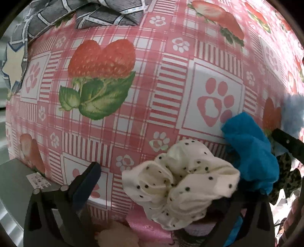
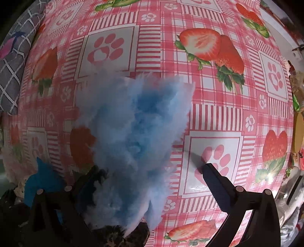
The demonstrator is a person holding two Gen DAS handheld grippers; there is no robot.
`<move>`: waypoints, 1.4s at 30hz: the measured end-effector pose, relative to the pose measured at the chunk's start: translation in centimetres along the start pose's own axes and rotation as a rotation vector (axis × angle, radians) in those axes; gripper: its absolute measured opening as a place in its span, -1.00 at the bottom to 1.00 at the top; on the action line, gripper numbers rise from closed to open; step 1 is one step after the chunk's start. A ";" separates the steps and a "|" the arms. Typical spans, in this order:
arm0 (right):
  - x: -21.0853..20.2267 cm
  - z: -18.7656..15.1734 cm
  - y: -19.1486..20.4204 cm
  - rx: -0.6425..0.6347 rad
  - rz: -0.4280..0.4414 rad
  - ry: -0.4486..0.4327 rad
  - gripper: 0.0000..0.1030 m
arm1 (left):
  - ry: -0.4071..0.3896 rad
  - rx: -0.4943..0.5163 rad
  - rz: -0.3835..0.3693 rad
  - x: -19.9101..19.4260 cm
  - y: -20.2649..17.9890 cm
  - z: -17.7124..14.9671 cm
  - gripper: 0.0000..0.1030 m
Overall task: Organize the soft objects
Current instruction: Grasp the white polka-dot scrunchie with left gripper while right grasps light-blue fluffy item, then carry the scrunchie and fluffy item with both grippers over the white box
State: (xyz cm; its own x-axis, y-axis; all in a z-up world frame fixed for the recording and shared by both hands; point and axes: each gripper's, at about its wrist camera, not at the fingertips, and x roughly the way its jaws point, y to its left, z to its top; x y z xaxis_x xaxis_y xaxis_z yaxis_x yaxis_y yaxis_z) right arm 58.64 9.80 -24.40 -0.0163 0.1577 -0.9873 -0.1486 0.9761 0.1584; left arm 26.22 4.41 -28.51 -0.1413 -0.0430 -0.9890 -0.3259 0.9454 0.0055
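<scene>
In the left wrist view a cream scrunchie with black dots (image 1: 182, 182) lies between my left gripper's (image 1: 163, 182) open fingers, whose left finger (image 1: 85, 182) shows and whose right finger is hidden behind the cloth. A bright blue fuzzy scrunchie (image 1: 250, 150) and a leopard-print scrunchie (image 1: 286, 176) lie just to its right. In the right wrist view a pale blue fluffy scrunchie (image 2: 133, 136) sits between my right gripper's (image 2: 150, 176) wide-open fingers, blurred. The blue fuzzy scrunchie also shows there, at lower left (image 2: 41, 182).
All lies on a table with a pink strawberry and paw-print cloth (image 1: 133, 114). A grey checked fabric (image 1: 85, 17) lies at the far left edge. A pink box (image 1: 150, 229) sits under the left gripper. Cluttered items (image 2: 298, 129) line the right edge.
</scene>
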 end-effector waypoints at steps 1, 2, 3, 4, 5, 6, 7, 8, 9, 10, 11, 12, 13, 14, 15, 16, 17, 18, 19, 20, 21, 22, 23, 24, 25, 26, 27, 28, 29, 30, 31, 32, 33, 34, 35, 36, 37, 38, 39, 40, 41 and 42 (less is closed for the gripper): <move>-0.3 -0.4 -0.1 -0.007 -0.007 -0.016 0.56 | -0.004 0.011 -0.003 -0.2 -0.3 -0.2 0.74; -0.9 -0.2 0.9 -0.018 -0.009 -0.031 0.42 | -0.008 0.024 -0.003 -0.7 -1.0 -0.3 0.58; -1.1 -0.5 1.0 -0.032 -0.007 -0.044 0.12 | -0.020 0.048 -0.002 -1.0 -1.6 -0.3 0.48; -1.4 -0.6 1.2 -0.043 0.003 -0.055 -0.03 | -0.032 0.072 0.000 -1.3 -2.1 -0.5 0.24; -1.5 -0.7 1.2 -0.044 0.033 -0.061 -0.34 | -0.040 0.086 0.002 -1.5 -2.9 -0.7 -0.06; -1.6 -0.8 1.0 -0.035 0.059 -0.061 -0.37 | -0.047 0.097 -0.003 -1.7 -3.1 -0.8 -0.23; -1.6 -1.0 0.9 -0.025 0.078 -0.061 -0.37 | -0.050 0.094 -0.032 -1.9 -3.1 -0.9 -0.38; -2.2 -1.4 0.7 -0.021 0.088 -0.070 -0.37 | -0.057 0.084 -0.045 -2.2 -2.9 -1.0 -0.40; -2.6 -1.7 0.6 -0.024 0.094 -0.083 -0.37 | -0.076 0.073 -0.047 -2.7 -2.7 -1.2 -0.41; -3.0 -2.0 0.6 -0.029 0.102 -0.097 -0.37 | -0.103 0.069 -0.038 -3.3 -2.5 -1.4 -0.41; -3.6 -2.6 0.4 -0.031 0.112 -0.110 -0.37 | -0.120 0.070 -0.031 -3.9 -2.4 -1.7 -0.41; -4.1 -3.0 0.0 -0.027 0.121 -0.116 -0.37 | -0.138 0.071 -0.025 -4.5 -2.4 -1.9 -0.41; -4.9 -3.7 -0.8 -0.016 0.134 -0.117 -0.37 | -0.152 0.071 -0.022 -5.0 -2.3 -2.1 -0.41; -5.6 -4.0 -1.5 -0.005 0.144 -0.115 -0.37 | -0.167 0.073 -0.025 -5.5 -2.3 -2.2 -0.41; -5.8 -4.2 -1.8 0.006 0.153 -0.115 -0.37 | -0.180 0.075 -0.026 -6.0 -2.3 -2.3 -0.41; -6.1 -4.4 -2.1 0.016 0.159 -0.115 -0.37 | -0.190 0.079 -0.025 -6.7 -2.0 -2.4 -0.41; -6.6 -4.8 -2.5 0.028 0.166 -0.116 -0.37 | -0.210 0.089 -0.020 -7.4 -2.1 -2.5 -0.41; -6.9 -5.0 -2.8 0.035 0.171 -0.118 -0.37 | -0.233 0.102 -0.013 -8.1 -2.3 -2.6 -0.41; -7.3 -5.4 -3.4 0.043 0.174 -0.121 -0.37 | -0.247 0.111 -0.012 -8.8 -2.5 -2.9 -0.41; -7.4 -5.6 -4.4 0.053 0.182 -0.125 -0.37 | -0.263 0.125 -0.015 -9.5 -2.8 -3.1 -0.41; -7.6 -5.8 -5.1 0.062 0.189 -0.127 -0.37 | -0.273 0.137 -0.021 -10.1 -3.0 -3.3 -0.41; -7.9 -6.6 -5.5 0.070 0.196 -0.130 -0.37 | -0.282 0.149 -0.030 -10.7 -3.4 -3.6 -0.41; -8.3 -7.1 -6.0 0.078 0.200 -0.132 -0.37 | -0.287 0.156 -0.037 -11.6 -4.0 -4.1 -0.41; -8.4 -7.1 -6.3 0.089 0.206 -0.133 -0.37 | -0.295 0.165 -0.045 -12.1 -4.0 -4.1 -0.41; -8.4 -7.1 -6.7 0.107 0.219 -0.131 -0.37 | -0.308 0.178 -0.051 -12.7 -3.9 -4.3 -0.41; -8.3 -7.2 -6.6 0.124 0.229 -0.128 -0.37 | -0.315 0.187 -0.054 -13.3 -4.9 -5.1 -0.41; -8.4 -7.6 -6.9 0.136 0.234 -0.126 -0.37 | -0.320 0.202 -0.060 -14.2 -5.4 -6.1 -0.41; -8.3 -7.6 -6.9 0.145 0.236 -0.127 -0.37 | -0.325 0.220 -0.070 -14.6 -5.7 -6.4 -0.41; -8.5 -8.2 -7.1 0.152 0.235 -0.132 -0.37 | -0.331 0.235 -0.075 -15.0 -6.1 -6.7 -0.41; -8.8 -8.6 -7.4 0.156 0.234 -0.134 -0.37 | -0.336 0.246 -0.077 -14.9 -6.6 -7.0 -0.41; -9.0 -9.3 -7.7 0.164 0.236 -0.132 -0.37 | -0.341 0.261 -0.079 -15.0 -7.2 -7.0 -0.41; -9.0 -9.4 -7.5 0.174 0.244 -0.129 -0.37 | -0.348 0.283 -0.086 -15.4 -7.5 -7.5 -0.41; -9.1 -9.9 -7.7 0.186 0.251 -0.127 -0.37 | -0.353 0.292 -0.090 -15.6 -8.0 -7.9 -0.41; -9.1 -10.3 -7.9 0.196 0.256 -0.124 -0.37 | -0.355 0.306 -0.098 -15.8 -8.3 -8.3 -0.41; -9.3 -10.9 -8.1 0.207 0.261 -0.122 -0.37 | -0.356 0.323 -0.107 -16.1 -8.8 -8.8 -0.41; -9.5 -11.6 -8.4 0.217 0.267 -0.123 -0.37 | -0.358 0.338 -0.113 -16.4 -9.1 -9.3 -0.41; -9.7 -12.2 -8.6 0.224 0.272 -0.121 -0.37 | -0.361 0.353 -0.119 -16.6 -9.4 -9.7 -0.41; -9.8 -12.9 -8.8 0.231 0.279 -0.116 -0.37 | -0.362 0.372 -0.126 -16.9 -9.8 -10.3 -0.41; -10.0 -13.7 -9.1 0.243 0.289 -0.111 -0.37 | -0.362 0.389 -0.133 -17.1 -10.2 -10.9 -0.41; -10.1 -14.3 -9.3 0.253 0.296 -0.110 -0.37 | -0.363 0.400 -0.137 -17.3 -10.4 -11.2 -0.41; -10.3 -15.2 -9.5 0.263 0.299 -0.110 -0.37 | -0.365 0.417 -0.144 -17.6 -10.8 -11.9 -0.41; -10.5 -15.9 -9.7 0.273 0.300 -0.111 -0.37 | -0.366 0.435 -0.153 -18.0 -11.2 -12.5 -0.41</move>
State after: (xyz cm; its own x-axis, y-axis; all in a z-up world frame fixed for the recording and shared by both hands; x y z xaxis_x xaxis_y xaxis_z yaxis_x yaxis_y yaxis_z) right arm 44.52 -3.72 -15.67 0.0903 0.4417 -0.8926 0.1139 0.8858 0.4498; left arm 20.68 -9.42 -8.97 0.2344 -0.1478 -0.9608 0.1069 0.9863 -0.1257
